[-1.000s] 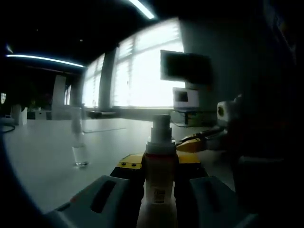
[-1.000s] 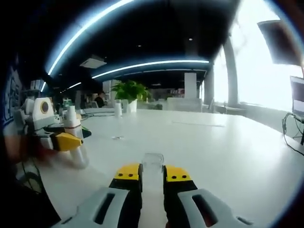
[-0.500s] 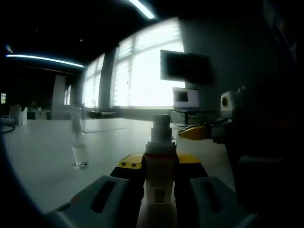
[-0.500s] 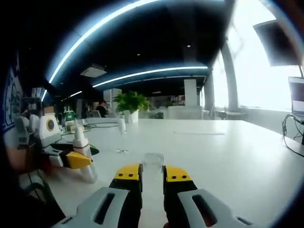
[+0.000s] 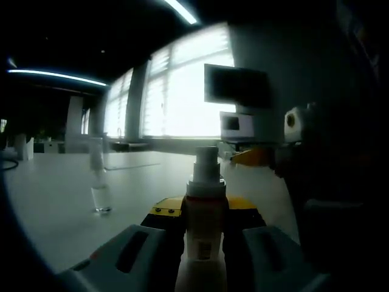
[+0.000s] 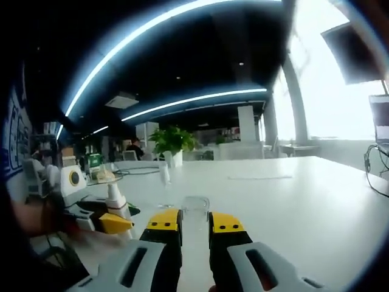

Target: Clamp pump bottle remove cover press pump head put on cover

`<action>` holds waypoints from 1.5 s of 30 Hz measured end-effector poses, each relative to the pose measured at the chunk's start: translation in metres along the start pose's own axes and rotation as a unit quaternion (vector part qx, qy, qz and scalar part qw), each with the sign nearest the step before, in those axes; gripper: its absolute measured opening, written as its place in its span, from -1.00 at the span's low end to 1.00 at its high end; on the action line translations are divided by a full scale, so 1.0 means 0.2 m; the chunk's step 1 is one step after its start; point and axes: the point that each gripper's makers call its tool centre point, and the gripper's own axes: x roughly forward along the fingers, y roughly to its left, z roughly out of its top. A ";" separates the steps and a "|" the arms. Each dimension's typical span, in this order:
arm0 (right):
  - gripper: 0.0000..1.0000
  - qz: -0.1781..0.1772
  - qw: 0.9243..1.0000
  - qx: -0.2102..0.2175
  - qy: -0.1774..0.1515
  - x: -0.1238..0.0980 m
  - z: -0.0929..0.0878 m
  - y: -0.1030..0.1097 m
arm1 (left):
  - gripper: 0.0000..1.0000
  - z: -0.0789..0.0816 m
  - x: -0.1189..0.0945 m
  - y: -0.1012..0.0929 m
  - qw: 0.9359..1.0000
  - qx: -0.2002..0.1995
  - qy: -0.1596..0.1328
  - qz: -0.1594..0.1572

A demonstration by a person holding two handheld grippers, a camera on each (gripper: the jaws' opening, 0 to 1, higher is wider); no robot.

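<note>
Clear cover (image 6: pixel 195 213) sits pinched in our right gripper (image 6: pixel 194 226) above the table (image 6: pixel 292 201); our left gripper (image 5: pixel 203 213) clamps the uncapped bottle (image 5: pixel 203 237) upright.

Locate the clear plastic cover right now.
The clear plastic cover is clamped between the right gripper's yellow-tipped jaws, low and central in the right gripper view, above the white table.

Pump bottle (image 5: pixel 205 243) base below frame.
</note>
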 end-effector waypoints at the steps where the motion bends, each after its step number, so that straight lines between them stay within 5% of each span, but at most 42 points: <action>1: -0.77 0.000 1.000 0.000 0.000 0.00 0.00 0.00 | -0.72 0.00 0.00 0.00 1.000 0.000 0.000 0.000; 33: -0.77 0.037 0.999 -0.016 -0.013 0.02 0.22 0.20 | -0.72 0.00 0.00 0.00 1.000 0.001 0.000 -0.003; 45: -0.77 0.055 0.998 -0.027 -0.009 0.02 0.23 0.30 | -0.72 0.00 0.00 0.00 1.000 0.003 0.000 -0.004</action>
